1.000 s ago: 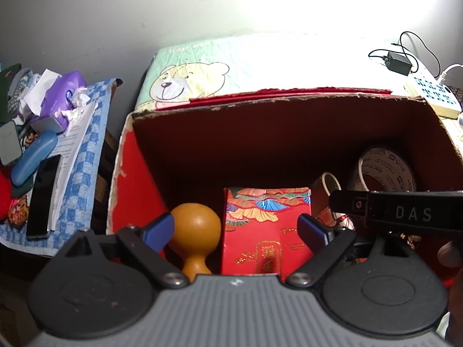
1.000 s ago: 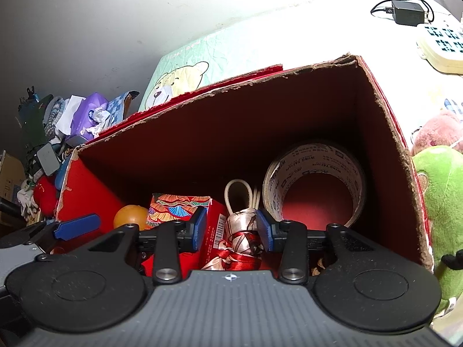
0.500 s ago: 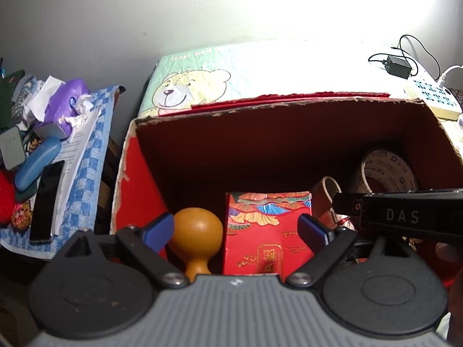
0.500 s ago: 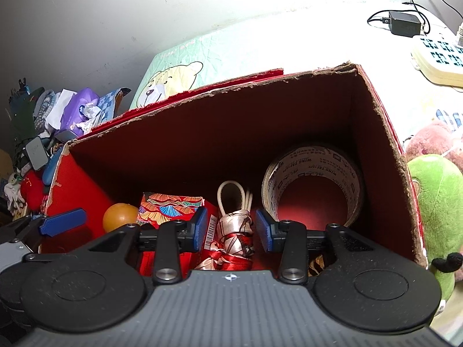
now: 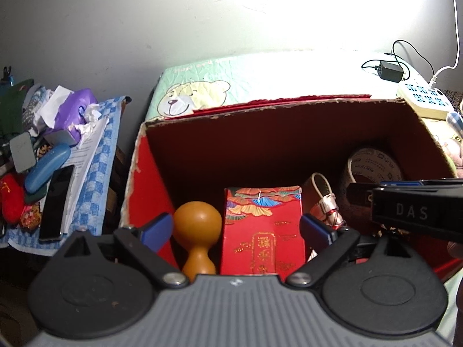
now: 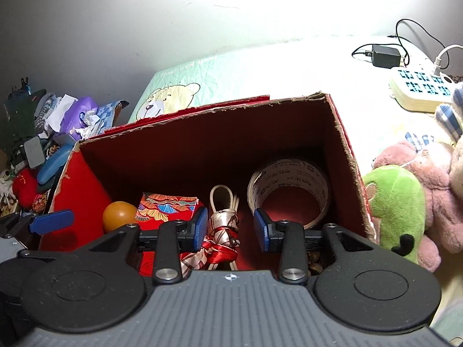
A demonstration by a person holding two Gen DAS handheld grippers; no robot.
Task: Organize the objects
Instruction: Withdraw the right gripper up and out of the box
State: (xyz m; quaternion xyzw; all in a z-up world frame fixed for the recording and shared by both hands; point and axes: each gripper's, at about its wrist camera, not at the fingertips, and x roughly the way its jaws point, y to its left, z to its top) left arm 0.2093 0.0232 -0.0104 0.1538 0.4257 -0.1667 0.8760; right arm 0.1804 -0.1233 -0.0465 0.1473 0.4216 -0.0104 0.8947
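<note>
A red cardboard box (image 6: 344,150) sits on a bed with a bear-print sheet (image 5: 196,98), and both claws hang over its near edge. The right claw (image 6: 230,227) is spread apart with the silk-wrapped bundle with cord loops (image 6: 224,225) between its fingers, but they are not pinching it. The left claw (image 5: 234,228) is spread wide and holds nothing; the orange wooden gourd (image 5: 197,228) and the red gift box with fan patterns (image 5: 263,225) sit between its fingers. A roll of packing tape (image 6: 289,190) stands at the far right of the box. Most things look packed in the box, so the step in hand seems to be setting the bundle down inside. Next, the right claw likely needs to lift straight up without catching the loops. The black side of the right claw shows the letters "DAS". The tape has printed words too small to read for sure. The gift box has gold Chinese writing. A white power strip (image 6: 419,89) lies far right, and plush toys (image 6: 405,208) lie beside the box.
</note>
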